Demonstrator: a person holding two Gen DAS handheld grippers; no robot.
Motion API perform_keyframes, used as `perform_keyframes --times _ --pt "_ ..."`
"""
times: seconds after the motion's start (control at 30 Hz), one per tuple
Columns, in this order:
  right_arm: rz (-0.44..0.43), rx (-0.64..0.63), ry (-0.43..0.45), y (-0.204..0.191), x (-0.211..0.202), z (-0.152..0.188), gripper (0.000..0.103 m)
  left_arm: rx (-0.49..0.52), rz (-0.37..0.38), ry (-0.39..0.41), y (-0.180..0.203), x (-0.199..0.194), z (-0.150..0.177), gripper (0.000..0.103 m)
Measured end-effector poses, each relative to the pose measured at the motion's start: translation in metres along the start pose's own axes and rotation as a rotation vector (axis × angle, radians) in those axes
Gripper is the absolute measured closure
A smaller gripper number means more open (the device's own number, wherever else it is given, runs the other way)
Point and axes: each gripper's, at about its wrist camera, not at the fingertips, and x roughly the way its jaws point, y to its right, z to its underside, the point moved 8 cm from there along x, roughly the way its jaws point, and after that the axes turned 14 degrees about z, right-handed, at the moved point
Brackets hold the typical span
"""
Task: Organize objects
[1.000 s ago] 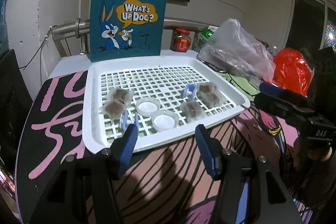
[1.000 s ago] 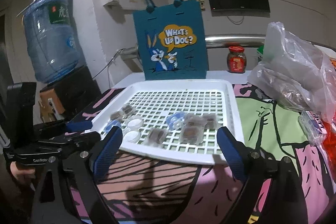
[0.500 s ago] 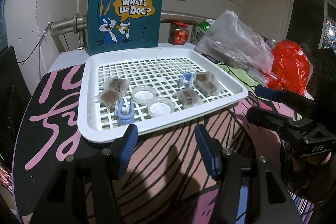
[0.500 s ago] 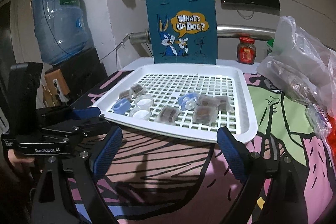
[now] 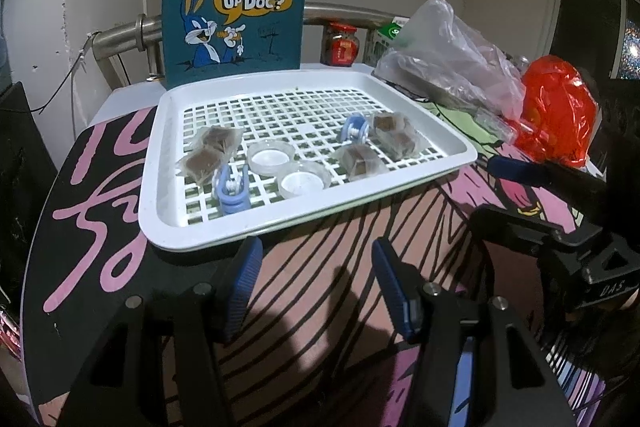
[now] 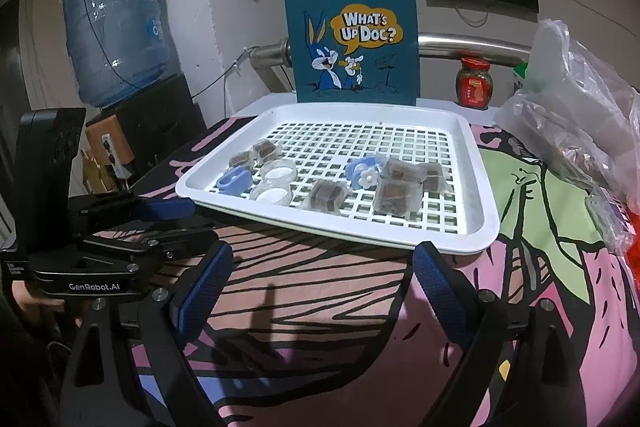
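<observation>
A white slotted tray (image 5: 160,195) (image 6: 472,147) lies on the patterned tablecloth. It holds several clear packets of brown cubes (image 5: 206,161) (image 6: 394,191), two small white-lidded round pots (image 5: 270,158) (image 6: 272,195) and two light-blue clips (image 5: 232,193) (image 6: 364,173). My left gripper (image 5: 316,287) is open and empty, above the cloth just short of the tray's near rim. My right gripper (image 6: 324,287) is open wide and empty, also in front of the tray.
A teal "What's Up Doc?" tote bag (image 5: 236,7) (image 6: 352,35) stands behind the tray. A red-lidded jar (image 6: 474,83), clear plastic bags (image 5: 448,55) and a red bag (image 5: 556,107) lie at right. A water bottle (image 6: 116,27) stands at left.
Both grippers have drawn back and risen from the tray, so it looks farther off. Both stay open; nothing on the tray has moved.
</observation>
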Motion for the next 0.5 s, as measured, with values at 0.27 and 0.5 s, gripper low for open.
perform_keyframes --times 0.27,0.5 --pt "0.013 -0.010 -0.032 -0.0006 0.0054 0.0058 0.011 -0.008 -0.010 -0.020 -0.0021 0.0020 0.0037 0.047" --pt "0.021 -0.006 -0.065 0.0007 0.0104 0.0097 0.011 -0.011 -0.017 -0.054 -0.0016 0.0067 0.0087 0.047"
